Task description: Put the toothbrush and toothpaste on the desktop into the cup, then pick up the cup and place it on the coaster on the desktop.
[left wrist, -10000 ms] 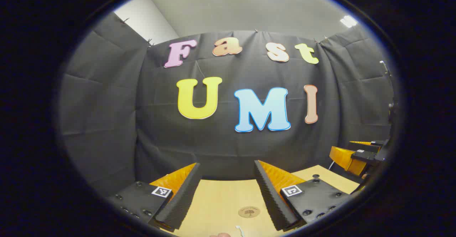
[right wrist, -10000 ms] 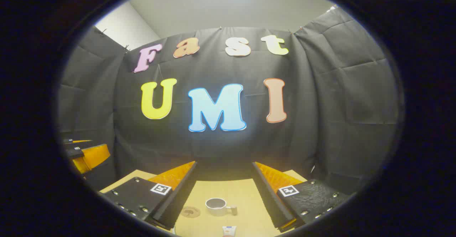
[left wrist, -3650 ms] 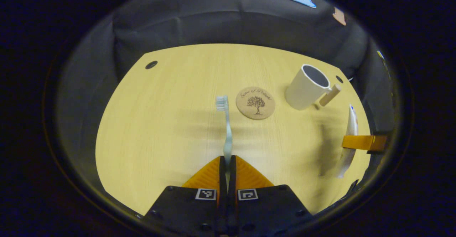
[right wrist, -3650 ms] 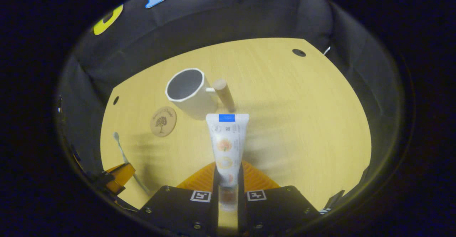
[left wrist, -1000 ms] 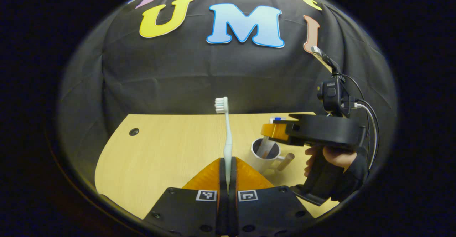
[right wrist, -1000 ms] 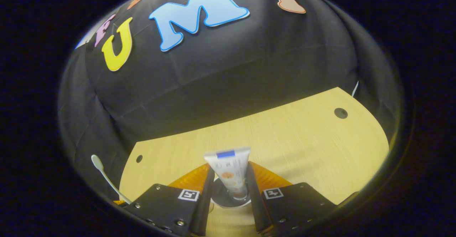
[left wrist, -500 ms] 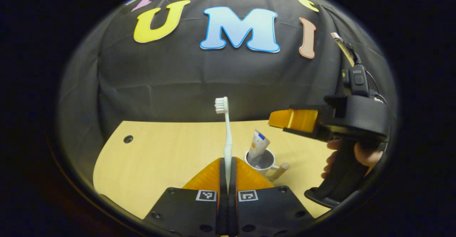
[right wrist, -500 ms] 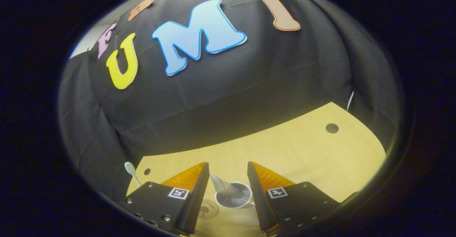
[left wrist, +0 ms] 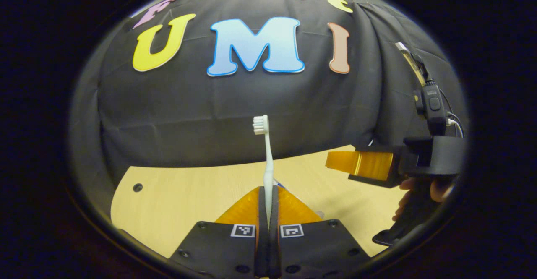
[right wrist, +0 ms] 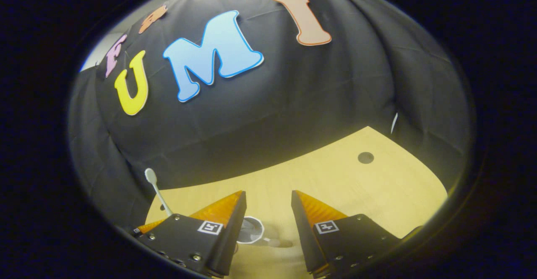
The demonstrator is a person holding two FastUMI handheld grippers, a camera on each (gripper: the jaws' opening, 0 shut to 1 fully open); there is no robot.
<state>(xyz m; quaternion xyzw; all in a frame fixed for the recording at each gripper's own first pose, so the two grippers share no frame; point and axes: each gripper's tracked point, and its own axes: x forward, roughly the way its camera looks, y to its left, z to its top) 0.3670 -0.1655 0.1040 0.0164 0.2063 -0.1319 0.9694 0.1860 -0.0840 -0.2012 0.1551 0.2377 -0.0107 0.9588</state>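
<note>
Right tool (right wrist: 268,205) had let go of the toothpaste half a second earlier; its fingers now stood apart with nothing between them, and it had backed off from the cup (right wrist: 250,230). In the right gripper view the cup rim peeked out between the fingers, on the desk (right wrist: 335,178), roughly mid-desk toward the near edge. Toothpaste wasn't legible in that view. In the left gripper view a small blue-white sliver just right of the brush handle was probably its tail, but I couldn't be sure. Judged: toothpaste was in the cup, first insert done.

Left tool (left wrist: 267,195) was clamped on the toothbrush (left wrist: 267,157), bristles up, handle pinched low between the closed fingers. Since a second ago it had slid across toward the cup, which ended up hidden behind its own fingers. Right tool (left wrist: 361,164) sat off to the right in that view, held by a hand (left wrist: 423,186), clear of the drop path.

Meaning: the toothbrush drop was next. Cup lift and move to the coaster were not yet done. Coaster position couldn't be confirmed from either view.
</note>
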